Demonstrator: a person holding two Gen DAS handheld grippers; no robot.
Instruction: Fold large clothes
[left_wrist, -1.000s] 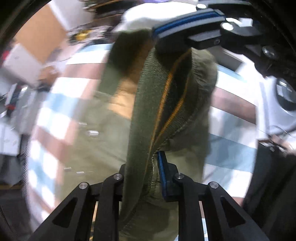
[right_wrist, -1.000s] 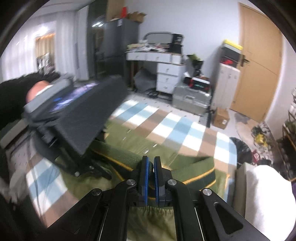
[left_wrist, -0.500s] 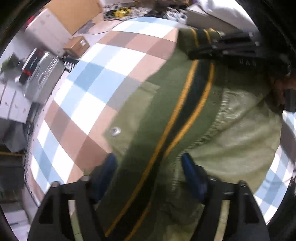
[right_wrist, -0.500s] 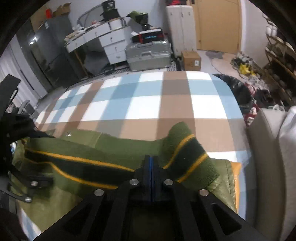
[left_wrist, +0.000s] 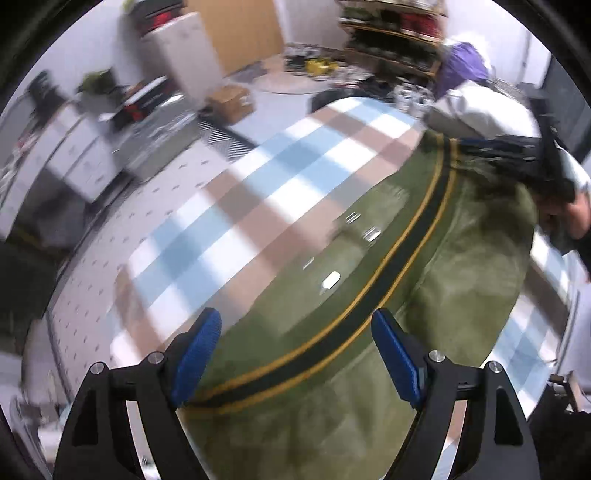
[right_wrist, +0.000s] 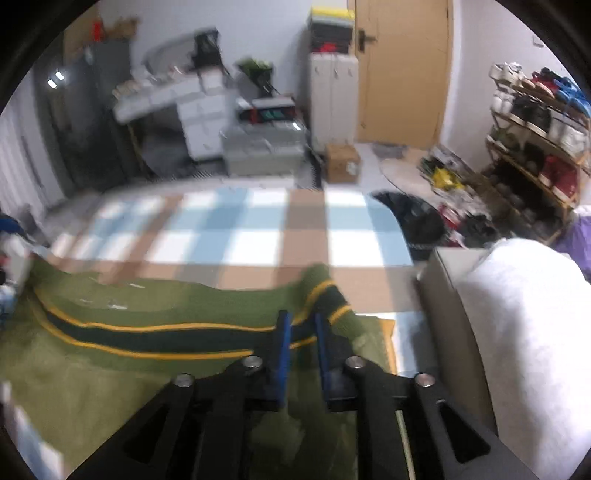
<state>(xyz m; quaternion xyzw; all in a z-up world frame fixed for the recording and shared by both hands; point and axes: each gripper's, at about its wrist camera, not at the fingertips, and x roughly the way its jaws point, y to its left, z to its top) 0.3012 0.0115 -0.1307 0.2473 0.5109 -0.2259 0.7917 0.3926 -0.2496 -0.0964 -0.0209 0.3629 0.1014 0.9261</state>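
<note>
**Desk editor:** Left wrist view first. What am I looking at?

**Operator:** I see my left tool (left_wrist: 295, 343) with its blue pads spread wide, nothing pinched between them. Beneath it lies the green jacket (left_wrist: 436, 314), spread over a checked sheet (left_wrist: 236, 206) of blue, white and brown squares. A dark band (left_wrist: 402, 273) edged in yellow runs along the jacket from near the pads toward the far end, where my right tool (left_wrist: 498, 147) shows dark and blurred at the cloth's edge.

**Desk editor:** And the right wrist view?

**Operator:** My right tool (right_wrist: 301, 336) has its pads a narrow gap apart and they are opening. The jacket (right_wrist: 110, 369) sits between them at the band's (right_wrist: 147, 334) end, but I see green cloth in the gap and no pad pressing on it. The ribbed end (right_wrist: 325, 291) of the band humps up just beyond the pads. A white pillow (right_wrist: 524, 325) lies just right of the jacket.

**Desk editor:** Anything behind?

**Operator:** A wooden door (right_wrist: 402, 70), a shoe rack (right_wrist: 535, 125), a cardboard box (right_wrist: 341, 162) on the floor.
</note>
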